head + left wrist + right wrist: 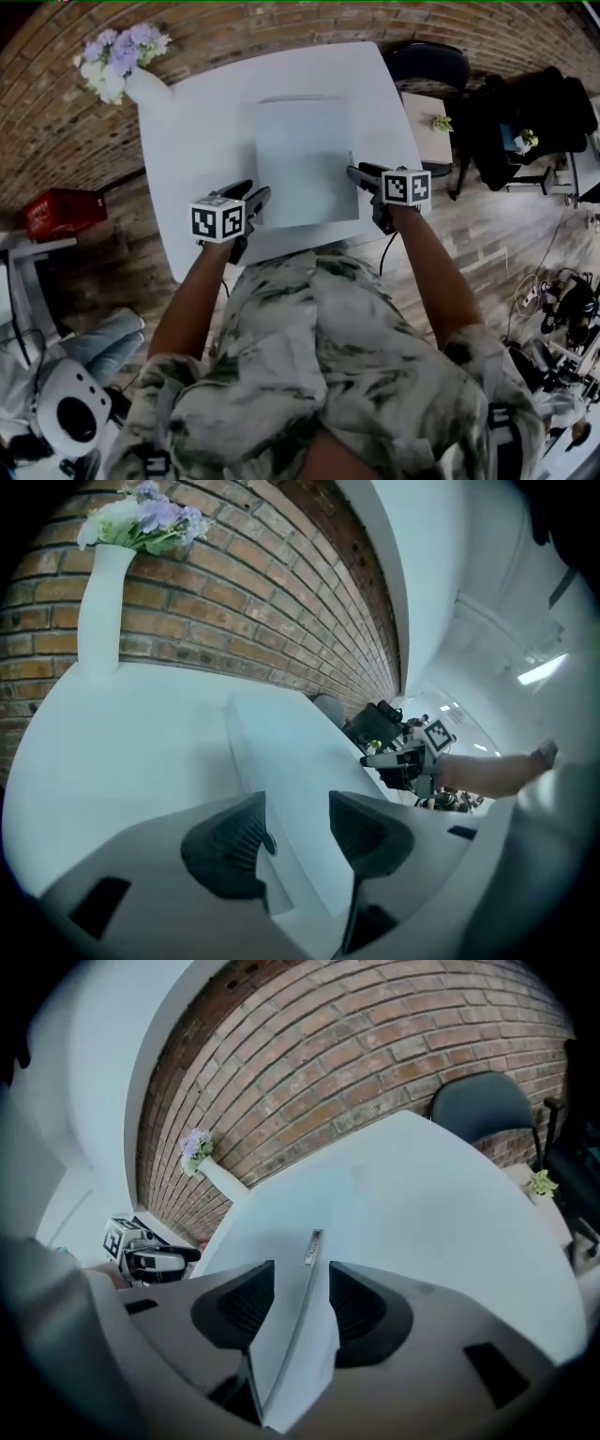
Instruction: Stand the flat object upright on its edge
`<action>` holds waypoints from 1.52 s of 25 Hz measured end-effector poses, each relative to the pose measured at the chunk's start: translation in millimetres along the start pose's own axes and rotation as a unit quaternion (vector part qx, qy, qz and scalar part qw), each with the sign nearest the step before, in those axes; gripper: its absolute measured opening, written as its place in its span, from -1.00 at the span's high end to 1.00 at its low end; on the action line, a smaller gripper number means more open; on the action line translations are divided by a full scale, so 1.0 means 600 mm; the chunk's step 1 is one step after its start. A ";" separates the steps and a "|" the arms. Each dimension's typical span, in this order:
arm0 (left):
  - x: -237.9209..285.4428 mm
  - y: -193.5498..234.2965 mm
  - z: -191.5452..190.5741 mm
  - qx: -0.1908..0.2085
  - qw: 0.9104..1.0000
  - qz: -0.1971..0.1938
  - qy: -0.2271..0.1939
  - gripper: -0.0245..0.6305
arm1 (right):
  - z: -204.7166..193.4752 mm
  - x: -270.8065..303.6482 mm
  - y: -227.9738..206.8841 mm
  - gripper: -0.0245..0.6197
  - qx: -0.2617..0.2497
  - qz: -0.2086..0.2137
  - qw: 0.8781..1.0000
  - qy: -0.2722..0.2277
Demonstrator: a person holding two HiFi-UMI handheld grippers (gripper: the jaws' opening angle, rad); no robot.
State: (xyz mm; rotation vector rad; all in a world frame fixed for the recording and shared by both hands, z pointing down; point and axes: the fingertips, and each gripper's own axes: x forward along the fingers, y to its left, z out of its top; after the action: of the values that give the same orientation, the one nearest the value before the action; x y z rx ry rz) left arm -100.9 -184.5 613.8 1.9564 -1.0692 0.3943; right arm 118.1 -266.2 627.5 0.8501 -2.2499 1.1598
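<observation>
Panel (305,159): lying mid-frame, long axis running up-frame.
Left gripper (253,195): fingers (230,841) gaping astride its left edge.
Right gripper (359,176): fingers (239,1307) gaping astride right edge.

Dim, bluish cast across all views. Heavy fisheye bending and black vignette at edges of both gripper views. Ceiling lights (542,671) blown out. White table (192,141) evenly lit, shadows faint. Closest foreground slightly soft
</observation>
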 end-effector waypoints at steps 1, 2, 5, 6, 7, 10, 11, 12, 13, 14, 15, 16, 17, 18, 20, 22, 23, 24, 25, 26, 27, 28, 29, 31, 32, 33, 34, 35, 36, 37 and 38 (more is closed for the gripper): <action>0.009 0.005 -0.001 -0.009 1.000 0.004 0.004 0.29 | 0.002 0.005 -0.006 0.30 0.003 0.006 1.000 0.008; 0.016 0.010 -0.002 -0.019 1.000 0.008 0.007 0.26 | 0.003 0.011 -0.011 0.30 0.007 0.013 1.000 0.018; 0.033 0.025 0.000 -0.042 0.999 0.014 0.014 0.22 | 0.000 0.029 -0.018 0.26 0.021 0.040 0.998 0.043; 0.041 0.029 0.000 -0.050 0.998 0.013 0.018 0.19 | 0.000 0.033 -0.019 0.26 0.025 0.049 0.997 0.048; 0.049 0.032 0.001 -0.059 0.998 0.011 0.023 0.16 | 0.002 0.036 -0.021 0.26 0.029 0.056 0.997 0.052; 0.072 0.031 0.004 -0.077 0.996 0.002 0.032 0.11 | 0.007 0.038 -0.025 0.24 0.029 0.072 0.995 0.065; 0.078 0.032 0.003 -0.079 0.996 0.003 0.036 0.10 | 0.007 0.039 -0.025 0.23 0.030 0.078 0.994 0.071; 0.083 0.034 0.002 -0.081 0.996 0.003 0.041 0.09 | 0.007 0.040 -0.026 0.22 0.031 0.084 0.993 0.077; 0.087 0.036 0.001 -0.086 0.995 0.001 0.045 0.09 | 0.006 0.041 -0.027 0.22 0.035 0.090 0.992 0.082; 0.091 0.037 0.002 -0.092 0.995 -0.004 0.047 0.09 | 0.007 0.042 -0.027 0.22 0.040 0.094 0.991 0.087; 0.094 0.038 0.003 -0.097 0.994 -0.010 0.049 0.09 | 0.008 0.044 -0.028 0.22 0.043 0.096 0.990 0.091; 0.096 0.037 0.005 -0.102 0.993 -0.015 0.052 0.09 | 0.010 0.045 -0.029 0.22 0.045 0.097 0.990 0.095; 0.098 0.037 0.005 -0.106 0.993 -0.020 0.055 0.09 | 0.011 0.046 -0.029 0.22 0.044 0.097 0.989 0.099; 0.099 0.038 0.005 -0.110 0.992 -0.024 0.058 0.09 | 0.012 0.048 -0.029 0.22 0.044 0.097 0.989 0.102; 0.101 0.039 0.004 -0.112 0.991 -0.025 0.066 0.09 | 0.011 0.048 -0.030 0.22 0.043 0.098 0.989 0.107; 0.101 0.038 0.003 -0.108 0.991 -0.018 0.071 0.09 | 0.009 0.046 -0.028 0.25 0.037 0.096 0.989 0.110; 0.100 0.037 0.004 -0.106 0.992 -0.015 0.071 0.09 | 0.009 0.045 -0.027 0.27 0.033 0.094 0.989 0.112; 0.099 0.036 0.005 -0.106 0.992 -0.012 0.070 0.10 | 0.010 0.044 -0.027 0.28 0.029 0.092 0.989 0.113; 0.097 0.036 0.006 -0.106 0.992 -0.010 0.068 0.10 | 0.012 0.044 -0.025 0.30 0.026 0.089 0.989 0.115; 0.096 0.035 0.005 -0.107 0.992 -0.007 0.067 0.10 | 0.013 0.044 -0.024 0.30 0.023 0.087 0.989 0.118; 0.095 0.033 0.004 -0.107 0.992 -0.006 0.065 0.10 | 0.014 0.044 -0.023 0.31 0.019 0.085 0.989 0.120; 0.094 0.031 0.003 -0.108 0.992 -0.005 0.063 0.10 | 0.015 0.043 -0.022 0.32 0.016 0.085 0.989 0.121; 0.092 0.029 0.003 -0.108 0.992 -0.005 0.062 0.10 | 0.016 0.041 -0.022 0.32 0.014 0.086 0.989 0.122; 0.085 0.022 0.001 -0.106 0.993 -0.005 0.058 0.10 | 0.015 0.036 -0.017 0.32 0.008 0.089 0.988 0.125; 0.080 0.019 0.000 -0.103 0.993 -0.005 0.056 0.10 | 0.014 0.032 -0.013 0.33 0.005 0.091 0.988 0.125; 0.074 0.016 0.003 -0.100 0.994 -0.003 0.053 0.11 | 0.017 0.029 -0.007 0.33 -0.001 0.092 0.988 0.123; 0.068 0.014 0.009 -0.096 0.994 0.000 0.048 0.11 | 0.023 0.026 -0.002 0.33 -0.007 0.094 0.988 0.120; 0.061 0.013 0.016 -0.092 0.995 0.003 0.042 0.11 | 0.031 0.024 0.005 0.33 -0.015 0.095 0.989 0.115; 0.054 0.012 0.023 -0.089 0.995 0.006 0.035 0.11 | 0.040 0.023 0.012 0.33 -0.022 0.097 0.989 0.110; 0.046 0.012 0.030 -0.086 0.996 0.009 0.028 0.11 | 0.049 0.021 0.020 0.33 -0.030 0.100 0.989 0.105; 0.039 0.013 0.035 -0.083 0.996 0.011 0.022 0.11 | 0.056 0.020 0.029 0.33 -0.038 0.102 0.989 0.100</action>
State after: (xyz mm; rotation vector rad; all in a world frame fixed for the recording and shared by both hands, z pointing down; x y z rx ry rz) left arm -95.9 -215.9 619.6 1.7829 -1.0627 0.3477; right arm 93.6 -290.1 607.8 0.4582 -2.2359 1.1819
